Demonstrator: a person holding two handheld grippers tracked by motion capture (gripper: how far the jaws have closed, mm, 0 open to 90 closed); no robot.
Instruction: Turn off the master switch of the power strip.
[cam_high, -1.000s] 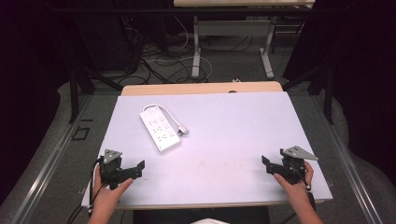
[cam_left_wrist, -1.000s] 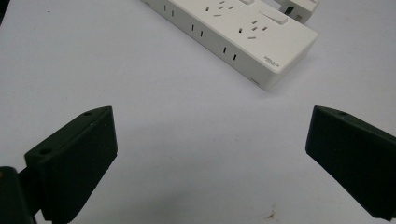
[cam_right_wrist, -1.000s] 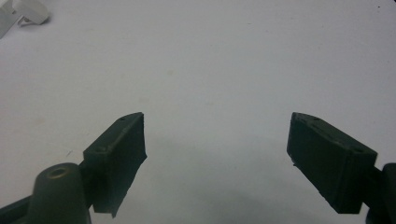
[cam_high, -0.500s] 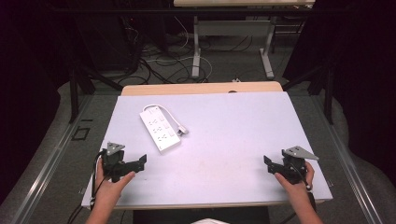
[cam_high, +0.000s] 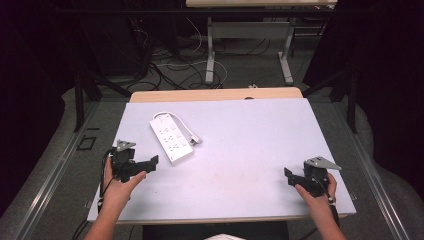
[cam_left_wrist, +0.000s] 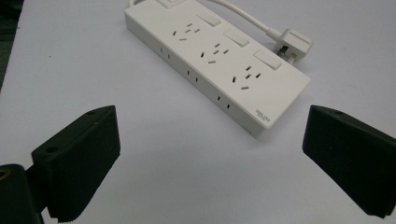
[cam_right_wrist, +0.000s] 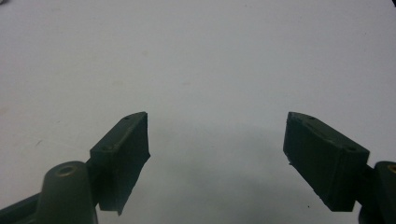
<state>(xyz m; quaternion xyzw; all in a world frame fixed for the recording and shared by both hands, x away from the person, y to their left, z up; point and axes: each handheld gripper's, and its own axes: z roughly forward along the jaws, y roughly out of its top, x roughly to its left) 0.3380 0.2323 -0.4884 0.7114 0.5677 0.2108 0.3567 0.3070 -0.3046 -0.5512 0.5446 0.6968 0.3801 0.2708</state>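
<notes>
Left gripper (cam_high: 145, 165) at the table's (cam_high: 250, 135) near-left edge, jaws spread wide and empty, white power strip (cam_high: 171, 137) just beyond them, probably untouched, plug (cam_high: 196, 141) alongside it, right gripper (cam_high: 291, 176) far off, likewise agape and empty.

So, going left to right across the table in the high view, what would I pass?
Left gripper → white power strip → its plug → bare stretch of white table → right gripper.

Dark lab: black curtains (cam_high: 30, 75), floor cables (cam_high: 170, 60), bare table (cam_high: 250, 140).
</notes>
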